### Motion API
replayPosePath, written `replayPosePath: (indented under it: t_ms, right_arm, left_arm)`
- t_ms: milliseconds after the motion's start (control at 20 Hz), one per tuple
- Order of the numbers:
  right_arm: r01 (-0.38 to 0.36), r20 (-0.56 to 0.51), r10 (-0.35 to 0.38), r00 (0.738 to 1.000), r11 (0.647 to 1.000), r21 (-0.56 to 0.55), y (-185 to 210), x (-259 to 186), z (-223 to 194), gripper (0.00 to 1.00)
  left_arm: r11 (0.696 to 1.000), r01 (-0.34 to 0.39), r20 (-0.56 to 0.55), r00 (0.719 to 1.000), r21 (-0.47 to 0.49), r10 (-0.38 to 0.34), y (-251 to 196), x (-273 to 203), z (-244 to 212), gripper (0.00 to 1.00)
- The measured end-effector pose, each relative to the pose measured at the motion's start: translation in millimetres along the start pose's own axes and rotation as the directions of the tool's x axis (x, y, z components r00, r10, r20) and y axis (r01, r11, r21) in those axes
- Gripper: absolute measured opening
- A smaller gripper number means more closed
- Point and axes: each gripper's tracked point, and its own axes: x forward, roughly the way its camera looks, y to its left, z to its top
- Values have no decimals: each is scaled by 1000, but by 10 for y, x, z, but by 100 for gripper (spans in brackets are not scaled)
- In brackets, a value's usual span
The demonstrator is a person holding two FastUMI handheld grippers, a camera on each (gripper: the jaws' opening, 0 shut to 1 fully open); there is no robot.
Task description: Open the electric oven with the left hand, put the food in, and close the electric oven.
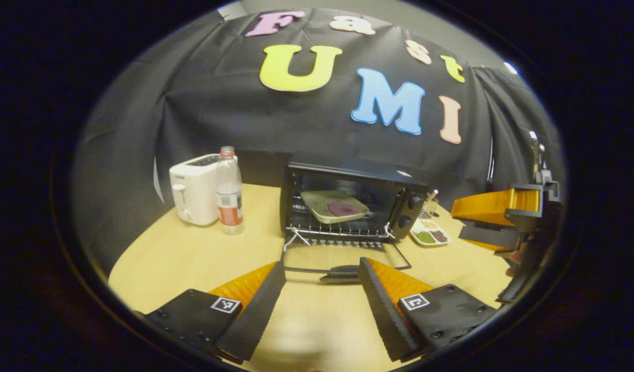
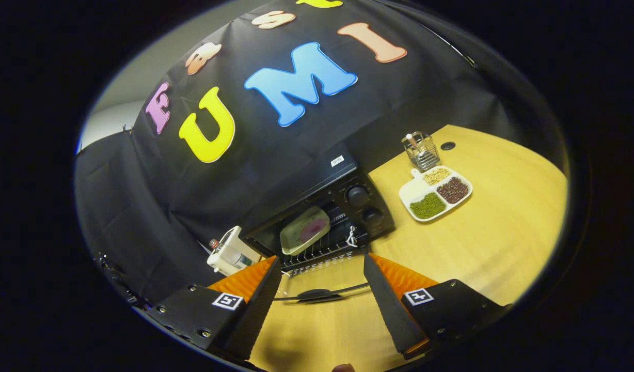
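The black electric oven (image 1: 355,199) (image 2: 327,212) stands at the back of the wooden table with its glass door (image 1: 343,258) (image 2: 322,289) dropped flat toward me. Inside, on the wire rack, rests a pale plate with a purple piece of food (image 1: 335,206) (image 2: 305,230). My left gripper (image 1: 322,266) is open, just short of the door's handle (image 1: 340,273), with nothing between its fingers. My right gripper (image 2: 322,263) is open too, hovering above the door and holding nothing. It also appears in the left gripper view as the right gripper (image 1: 503,227) at the right edge.
A white toaster (image 1: 195,188) (image 2: 229,253) and a clear water bottle (image 1: 229,191) stand left of the oven. To its right lie a divided dish of beans (image 1: 429,235) (image 2: 436,194) and a wire holder (image 2: 421,150). The table (image 2: 503,222) extends right.
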Motion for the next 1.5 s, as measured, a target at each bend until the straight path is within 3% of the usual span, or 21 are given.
replayPosePath:
  t_ms: [100, 150, 250, 450, 500, 800, 1100, 1250, 1300, 1350, 1500]
  right_arm:
    - [47, 57, -42, 997, 995, -90, -176, -224, 128, 98]
    - [71, 81, -61, 995, 989, -130, -256, -326, 188, 97]
    - [113, 117, -91, 989, 974, -195, -373, -538, 278, 98]
    - [228, 201, -170, 965, 921, -315, -661, -956, 448, 98]
    - [252, 217, -184, 958, 905, -342, -711, -1061, 476, 98]
    - [349, 322, -222, 920, 840, -417, -837, -1551, 668, 98]
    - [370, 294, -264, 919, 834, -409, -1025, -1721, 600, 98]
    - [392, 321, -272, 907, 822, -412, -1122, -1801, 733, 98]
    - [393, 327, -272, 905, 826, -403, -1135, -1817, 761, 97]
    - [389, 330, -268, 905, 834, -391, -1131, -1819, 782, 98]
    - [381, 336, -258, 906, 842, -381, -1170, -1792, 818, 98]
  left_arm:
    - [1000, 11, -42, 999, 1, -11, -123, 145, -193, 93]
    - [1000, 17, -67, 998, 3, -17, -177, 207, -285, 97]
    - [1000, 24, -107, 994, 7, -23, -266, 305, -468, 93]
    - [1000, 18, -173, 985, -12, -20, -364, 541, -727, 100]
    - [1000, 11, -193, 981, -16, -14, -396, 559, -785, 94]
    - [1000, -26, -229, 973, 14, 28, -428, 845, -945, 100]
    - [995, -78, -242, 966, 63, 91, -391, 1038, -1002, 97]
    - [986, -69, -226, 969, 153, 103, -409, 1071, -990, 100]
    - [983, -69, -220, 970, 172, 107, -405, 1074, -966, 97]
    - [983, -69, -221, 970, 172, 106, -411, 1064, -952, 100]
    - [985, -59, -199, 976, 160, 91, -434, 1001, -838, 93]
